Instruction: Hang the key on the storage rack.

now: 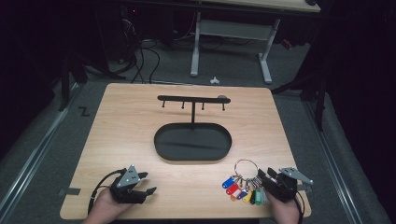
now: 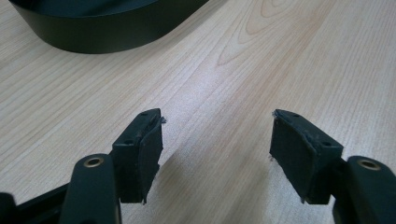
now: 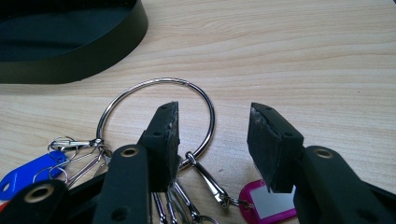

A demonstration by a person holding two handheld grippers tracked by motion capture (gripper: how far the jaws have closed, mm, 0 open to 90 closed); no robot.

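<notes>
A large metal key ring (image 1: 244, 168) with several coloured tags (image 1: 238, 190) lies on the wooden table (image 1: 121, 140) at the front right. My right gripper (image 1: 266, 173) sits just right of it, low over the table. In the right gripper view the right gripper (image 3: 215, 116) is open; the ring (image 3: 156, 82) has its right arc between the jaws, untouched by the pads. A blue tag (image 3: 23, 172) and a pink tag (image 3: 268, 205) lie near the jaws. My left gripper (image 1: 149, 183) rests at the front left, open (image 2: 217, 119) over bare wood.
A black stand with a hooked crossbar (image 1: 192, 98) rises from an oval black tray (image 1: 161, 149) at the table's middle; its wall (image 2: 93, 39) is in the left gripper view too. A white desk frame (image 1: 196, 46) and cables (image 1: 140, 60) lie beyond the far edge.
</notes>
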